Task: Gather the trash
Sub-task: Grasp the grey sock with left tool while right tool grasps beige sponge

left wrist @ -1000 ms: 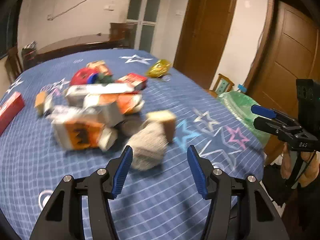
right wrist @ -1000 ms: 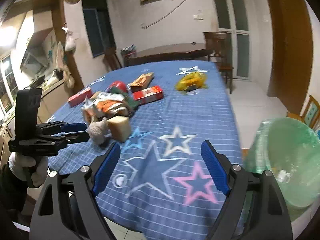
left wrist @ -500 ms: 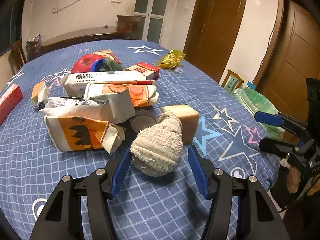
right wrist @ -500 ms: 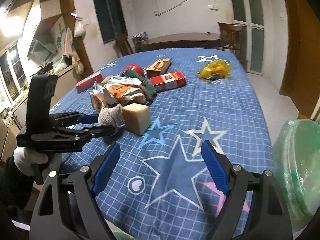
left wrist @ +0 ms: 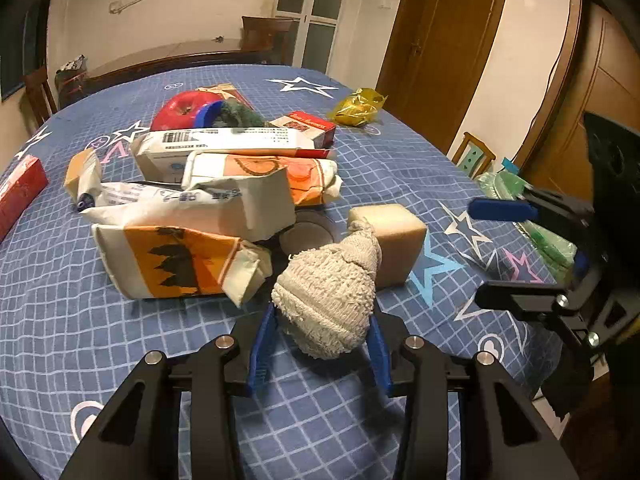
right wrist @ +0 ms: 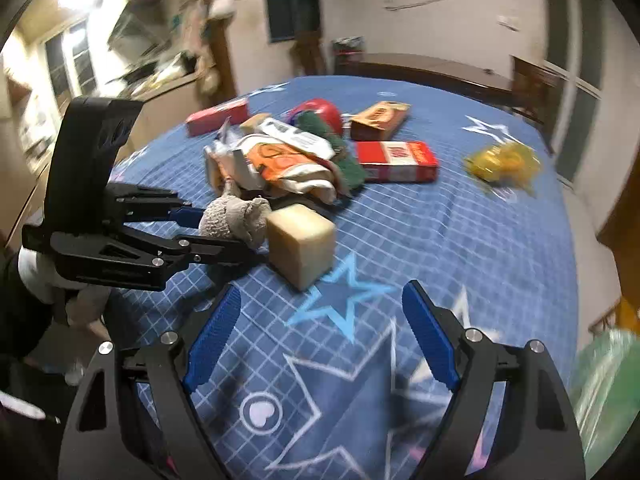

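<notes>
In the left wrist view, a red box [left wrist: 18,188] lies at the left edge of the frame on the blue star-printed cloth that covers the surface [left wrist: 60,320]. Right of it, across the middle, sits a heap of crumpled white and orange paper wrappers [left wrist: 208,216], with a red round thing [left wrist: 182,110] and a second red box [left wrist: 308,128] behind them and a yellow crinkled wrapper [left wrist: 358,106] further back towards the upper right. At lower centre the left gripper [left wrist: 322,340] has just been closing, and its blue fingers [left wrist: 262,344] now press on both sides of a beige balled-up cloth [left wrist: 328,292], which lies in front of the heap and touches a tan foam block [left wrist: 394,236] just behind and to its right. At the right edge the right gripper [left wrist: 504,256] reaches in with its fingers apart and nothing between them, and behind it shows a bit of a green plastic bag [left wrist: 548,240]. In the blurred right wrist view, the left gripper [right wrist: 224,232] enters from the left, clamped on the cloth [right wrist: 236,220], beside the foam block [right wrist: 302,240]; the right gripper [right wrist: 322,340] fills the lower frame, fingers [right wrist: 214,336] wide apart over bare cloth of the surface [right wrist: 460,240], and the green bag [right wrist: 608,384] sits at the lower right.
</notes>
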Demonstrator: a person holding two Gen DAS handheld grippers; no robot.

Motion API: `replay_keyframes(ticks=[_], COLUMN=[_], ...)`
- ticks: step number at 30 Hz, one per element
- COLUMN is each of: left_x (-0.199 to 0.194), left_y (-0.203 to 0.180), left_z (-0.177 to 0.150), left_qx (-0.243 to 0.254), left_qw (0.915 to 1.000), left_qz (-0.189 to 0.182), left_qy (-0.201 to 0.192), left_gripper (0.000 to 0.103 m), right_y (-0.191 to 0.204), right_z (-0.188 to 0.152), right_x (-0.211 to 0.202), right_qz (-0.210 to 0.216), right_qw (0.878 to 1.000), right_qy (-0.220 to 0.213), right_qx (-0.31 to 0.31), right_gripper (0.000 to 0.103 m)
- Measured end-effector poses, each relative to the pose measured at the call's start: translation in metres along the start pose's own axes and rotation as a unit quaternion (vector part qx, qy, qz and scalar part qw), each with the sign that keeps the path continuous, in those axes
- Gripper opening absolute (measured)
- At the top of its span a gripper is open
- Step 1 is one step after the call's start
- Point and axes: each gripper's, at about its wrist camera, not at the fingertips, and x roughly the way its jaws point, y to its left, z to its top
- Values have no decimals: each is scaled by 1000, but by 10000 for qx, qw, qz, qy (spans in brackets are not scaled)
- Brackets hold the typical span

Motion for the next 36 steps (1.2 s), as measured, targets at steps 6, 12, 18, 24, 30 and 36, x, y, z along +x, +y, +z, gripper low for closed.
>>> replay_keyframes(ticks=[6, 12, 18, 24, 30, 36], left_x=[-8, -11, -7, -1, 6, 16], left_y=[8, 18, 21, 18, 14, 7], left_z=[-5, -5, -4, -1, 3, 12], left_qx=[1, -135, -210, -215, -229, -184], left_qw=[10000, 9999, 9998, 9997, 9996, 9995], left_qz=[85, 31, 16, 109, 165, 254], left_qy=[17, 24, 23, 4, -41, -49], left_gripper=[42, 42, 44, 48, 51, 51], right_y=[-1, -4, 4, 1, 4, 12], right_z=[22, 36, 32, 26, 9, -9], right_x=[23, 43, 56, 44, 19, 11], right_qz=[391, 824, 817, 418, -361, -832], right_qw=[9977, 9939, 9930, 9984, 9980, 9909], right_qy=[275, 459, 590, 312, 5, -277], right_qx=[-489, -576, -616, -233, 518, 1020], right_gripper=[80, 77, 55, 40, 38, 38])
